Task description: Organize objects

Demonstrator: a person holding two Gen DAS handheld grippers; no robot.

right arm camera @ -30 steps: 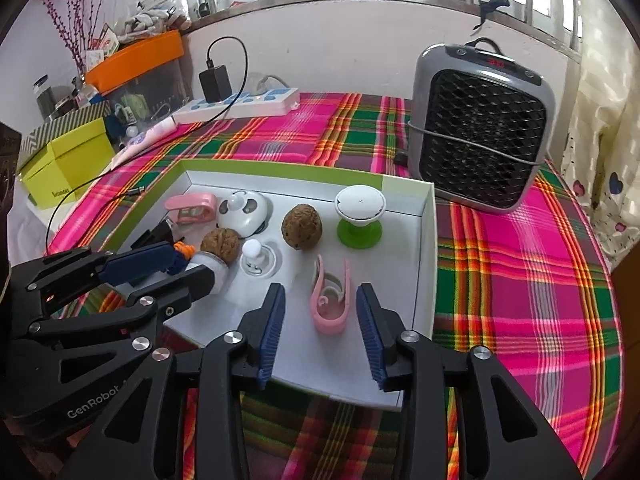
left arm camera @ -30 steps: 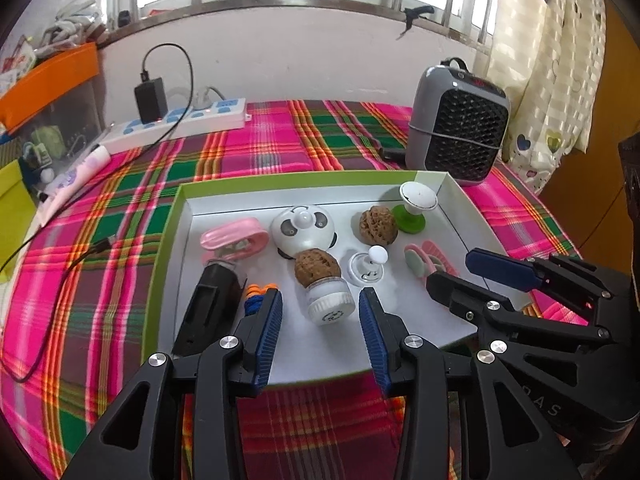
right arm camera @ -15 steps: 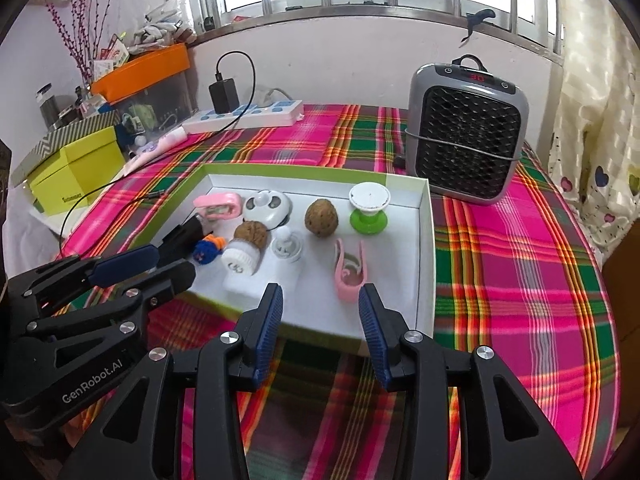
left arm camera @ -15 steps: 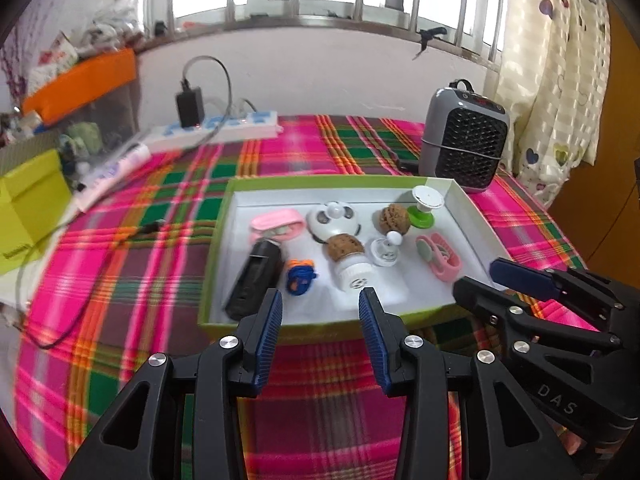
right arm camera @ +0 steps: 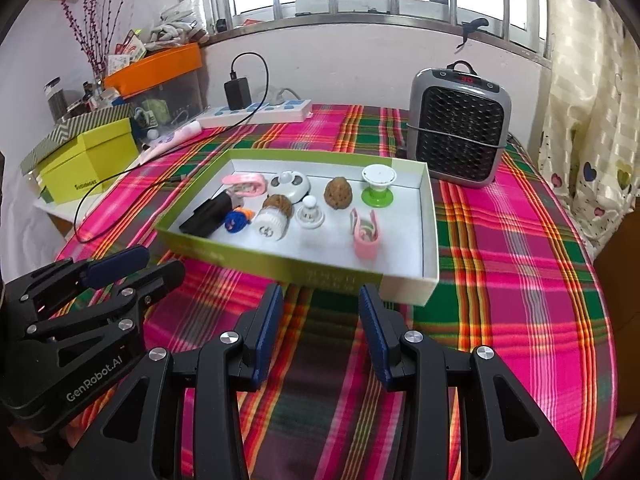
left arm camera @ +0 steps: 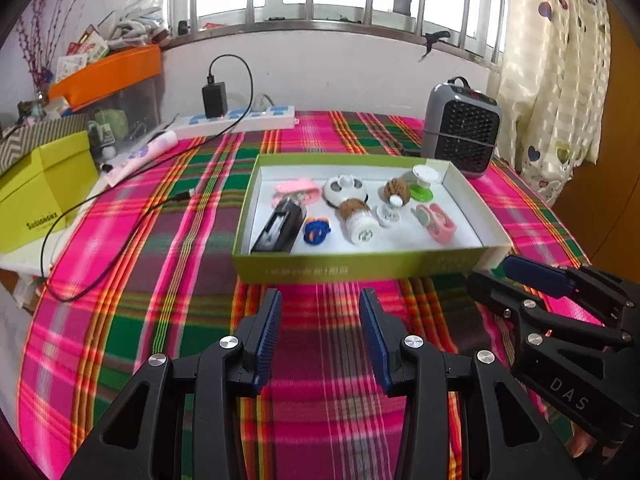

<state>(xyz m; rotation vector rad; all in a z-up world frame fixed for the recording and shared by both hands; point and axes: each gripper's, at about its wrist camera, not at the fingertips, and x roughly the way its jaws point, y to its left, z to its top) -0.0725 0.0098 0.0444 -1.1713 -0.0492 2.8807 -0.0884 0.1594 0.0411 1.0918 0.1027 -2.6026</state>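
Left gripper (left arm camera: pixel 320 336) and right gripper (right arm camera: pixel 320 332): jaws parted, nothing between them, both over the plaid-covered bench (left arm camera: pixel 160 280), just short of the green box lid (right arm camera: pixel 304 276). Inside the lid: black case (right arm camera: pixel 206 214), blue-orange toy (right arm camera: pixel 236 220), white jar (right arm camera: pixel 270 226), two walnuts, pink clips, green-based white stand (right arm camera: pixel 378 186). Grey heater (right arm camera: pixel 458 124) stands behind the lid's far right corner.
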